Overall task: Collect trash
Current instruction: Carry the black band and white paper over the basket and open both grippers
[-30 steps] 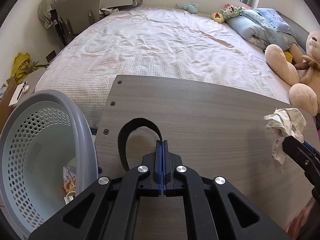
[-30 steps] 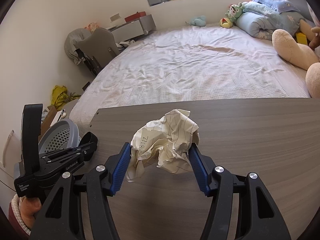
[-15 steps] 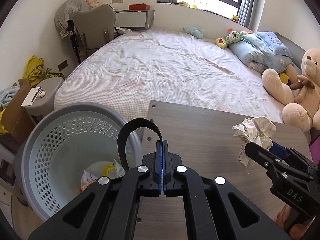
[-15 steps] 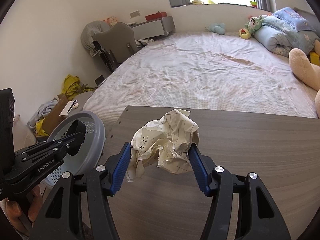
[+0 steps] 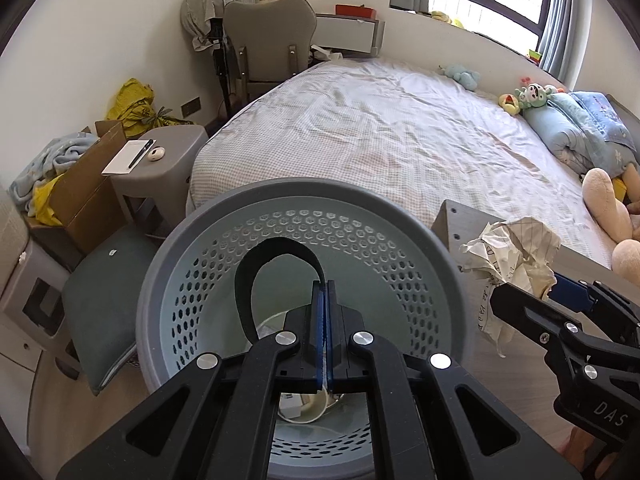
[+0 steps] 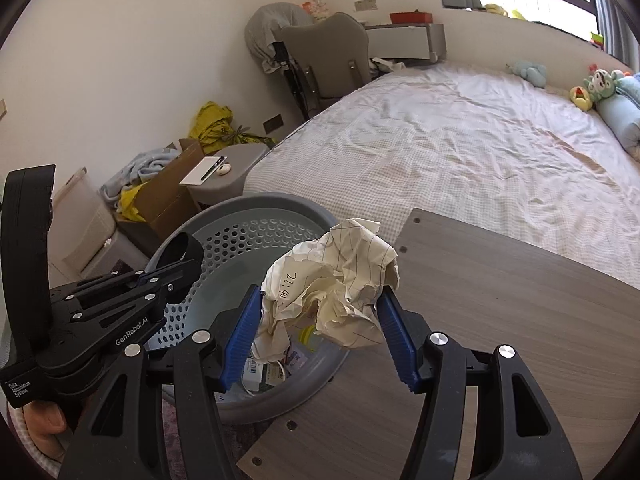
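Observation:
My left gripper (image 5: 325, 292) is shut on a black strap loop (image 5: 256, 280) and hangs over the mouth of the grey perforated waste basket (image 5: 240, 216). The basket holds packets and a white cup at its bottom. My right gripper (image 6: 320, 312) is shut on a crumpled ball of lined paper (image 6: 336, 280), held at the table's left edge, partly over the basket (image 6: 256, 208). In the left wrist view the paper ball (image 5: 512, 256) and the right gripper (image 5: 560, 292) show at the right. In the right wrist view the left gripper (image 6: 176, 268) is at the left.
The wooden table (image 6: 500, 320) ends just right of the basket. Beyond lies a bed (image 5: 400, 128) with plush toys. A grey stool (image 5: 160, 160), a cardboard box (image 5: 84, 184), a green cushion (image 5: 104, 292) and a chair (image 5: 268, 48) crowd the left side.
Both grippers have swung left from above the table to the basket. The basket has come from the left edge to directly under the left gripper. Both grips are unchanged.

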Demonstrator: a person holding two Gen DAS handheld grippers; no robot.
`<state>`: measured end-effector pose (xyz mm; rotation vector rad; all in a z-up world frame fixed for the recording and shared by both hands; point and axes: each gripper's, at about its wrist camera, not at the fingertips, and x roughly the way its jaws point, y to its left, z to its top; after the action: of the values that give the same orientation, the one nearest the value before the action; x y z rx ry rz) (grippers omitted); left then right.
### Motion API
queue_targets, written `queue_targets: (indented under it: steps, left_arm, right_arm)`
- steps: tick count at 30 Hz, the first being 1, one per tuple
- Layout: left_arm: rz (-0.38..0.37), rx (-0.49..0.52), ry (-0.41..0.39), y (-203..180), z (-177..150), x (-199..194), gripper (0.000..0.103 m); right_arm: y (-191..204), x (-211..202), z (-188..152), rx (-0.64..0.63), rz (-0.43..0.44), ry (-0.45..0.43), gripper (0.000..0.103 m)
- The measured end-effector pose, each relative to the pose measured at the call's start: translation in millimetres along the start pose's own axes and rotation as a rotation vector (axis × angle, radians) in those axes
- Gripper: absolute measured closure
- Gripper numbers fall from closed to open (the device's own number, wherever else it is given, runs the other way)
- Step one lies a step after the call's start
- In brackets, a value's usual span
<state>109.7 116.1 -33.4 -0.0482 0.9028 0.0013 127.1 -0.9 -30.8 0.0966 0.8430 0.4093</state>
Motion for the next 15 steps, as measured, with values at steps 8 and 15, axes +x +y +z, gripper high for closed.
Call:
queue_targets:
  steps: [8,15]
  left_arm:
    - [0.01,-0.038,0.034,30,-3,17,0.102]
    - [0.026,-0.075,0.035,43,-7,15,0.083]
  right_arm:
    - [29,28,1,-0.059,0.019,0.057,0.044]
    - [34,32,6,-0.076,0.006,0.046,0.036]
